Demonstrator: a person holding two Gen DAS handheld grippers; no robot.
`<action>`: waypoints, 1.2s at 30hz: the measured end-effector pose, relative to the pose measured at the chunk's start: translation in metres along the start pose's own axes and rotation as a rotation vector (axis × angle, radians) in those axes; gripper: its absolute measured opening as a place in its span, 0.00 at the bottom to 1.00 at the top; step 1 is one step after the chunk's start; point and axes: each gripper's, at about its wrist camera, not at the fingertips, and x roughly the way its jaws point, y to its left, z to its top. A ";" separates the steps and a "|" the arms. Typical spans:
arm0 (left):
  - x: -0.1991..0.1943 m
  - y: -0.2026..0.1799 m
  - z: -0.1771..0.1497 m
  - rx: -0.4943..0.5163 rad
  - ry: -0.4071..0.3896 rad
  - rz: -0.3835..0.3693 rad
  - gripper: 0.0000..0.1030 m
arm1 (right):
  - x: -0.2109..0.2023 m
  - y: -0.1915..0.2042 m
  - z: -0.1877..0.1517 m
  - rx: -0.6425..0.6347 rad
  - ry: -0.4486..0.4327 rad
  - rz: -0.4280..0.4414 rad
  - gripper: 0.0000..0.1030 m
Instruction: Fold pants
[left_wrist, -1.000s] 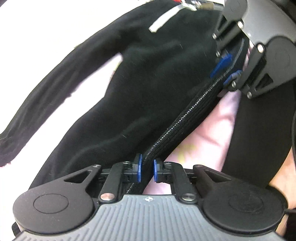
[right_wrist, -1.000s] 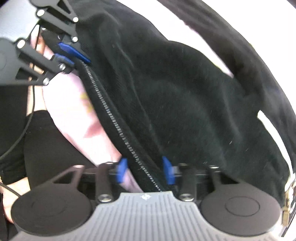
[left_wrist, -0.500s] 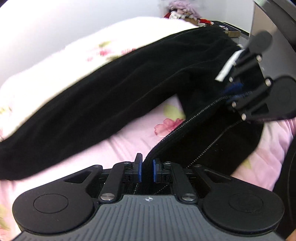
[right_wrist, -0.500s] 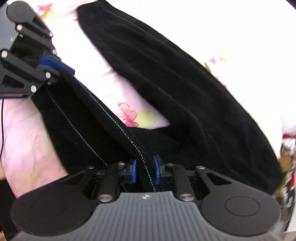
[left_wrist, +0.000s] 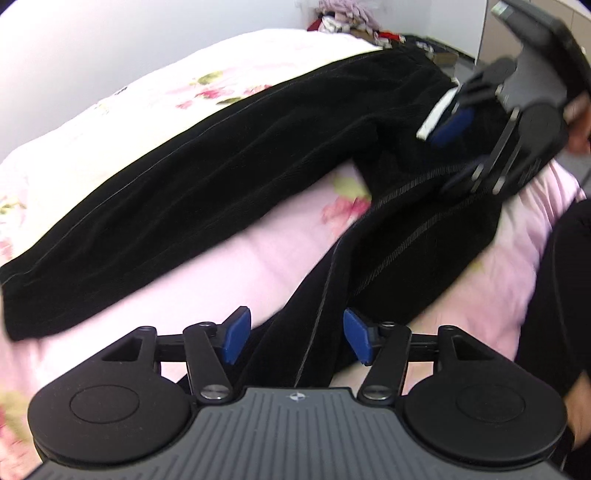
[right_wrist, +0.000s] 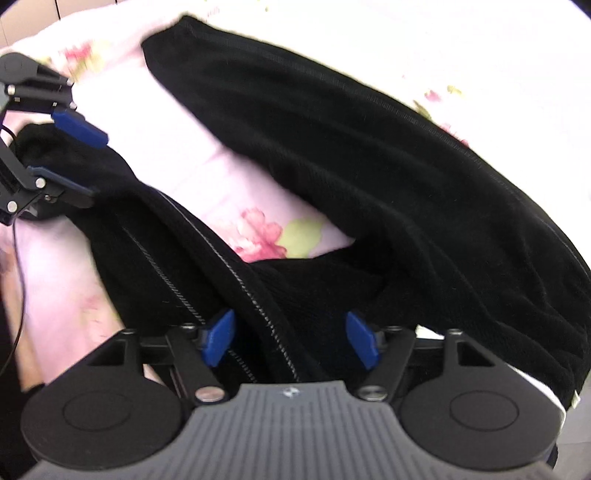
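Far clutter (left_wrist: 347, 18) blurred, pants (left_wrist: 184, 177) hem cropped

We are holding the left gripper (left_wrist: 295, 336) over black pants (left_wrist: 221, 177), its jaws just opening, fabric lying loose between them.

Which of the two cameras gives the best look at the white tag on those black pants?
The left wrist view. There the white tag shows plainly on the black pants, beside the right gripper. In the right wrist view only a sliver of white shows at the picture's lower right edge, mostly hidden by that gripper's own body.
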 end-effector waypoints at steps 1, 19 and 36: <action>-0.004 0.003 -0.005 0.013 0.021 0.006 0.67 | -0.009 0.000 -0.004 0.001 -0.005 -0.012 0.72; -0.024 0.070 -0.144 0.044 0.499 0.122 0.67 | -0.100 -0.072 -0.151 0.224 0.171 -0.433 0.74; 0.007 0.041 -0.104 0.140 0.536 -0.105 0.63 | -0.094 -0.099 -0.194 0.106 0.226 -0.392 0.74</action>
